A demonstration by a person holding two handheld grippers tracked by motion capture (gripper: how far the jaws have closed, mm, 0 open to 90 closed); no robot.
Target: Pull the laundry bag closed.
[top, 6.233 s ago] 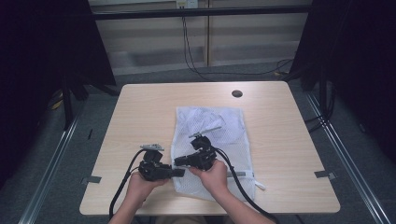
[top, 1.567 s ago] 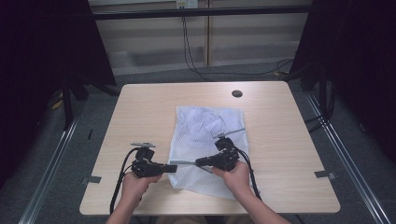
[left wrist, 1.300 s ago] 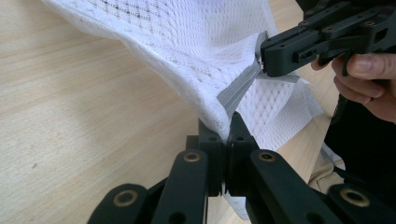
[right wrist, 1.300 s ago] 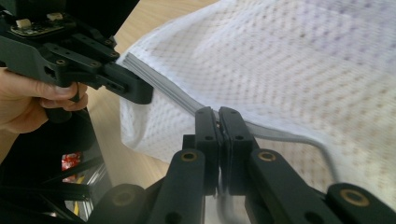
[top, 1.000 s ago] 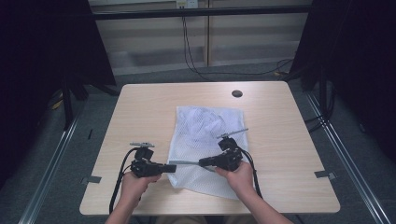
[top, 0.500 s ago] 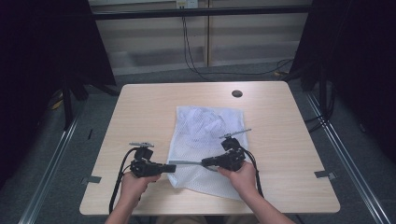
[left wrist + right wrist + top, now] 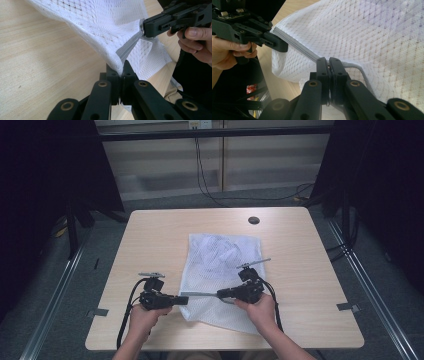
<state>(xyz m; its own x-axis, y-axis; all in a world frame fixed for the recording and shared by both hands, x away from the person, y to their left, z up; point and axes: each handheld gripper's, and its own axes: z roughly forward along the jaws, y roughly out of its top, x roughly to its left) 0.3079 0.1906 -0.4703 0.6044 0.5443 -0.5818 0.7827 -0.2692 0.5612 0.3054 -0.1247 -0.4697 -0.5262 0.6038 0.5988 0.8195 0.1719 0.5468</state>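
A white mesh bag [image 7: 225,260] lies flat on the wooden table [image 7: 150,240], its grey zipper [image 7: 202,294] along the near-left edge. My left gripper [image 7: 184,299] is shut on the zipper's end at the bag's corner, seen up close as the left gripper [image 7: 122,72] pinching the mesh bag [image 7: 100,22] and zipper [image 7: 128,47]. My right gripper [image 7: 220,294] is shut on the zipper a short way along; the right gripper [image 7: 328,61] clamps the zipper [image 7: 297,46]. The zipper runs taut between both grippers, lifted slightly off the table.
A round dark cable hole [image 7: 254,220] sits at the table's far side. Cables trail from both grippers toward the near edge. Dark curtains and metal floor rails flank the table.
Since the oldest frame the two grippers have drawn apart, left one leftward, right one rightward, stretching the zipper between them. Over the last second nothing visibly moved.
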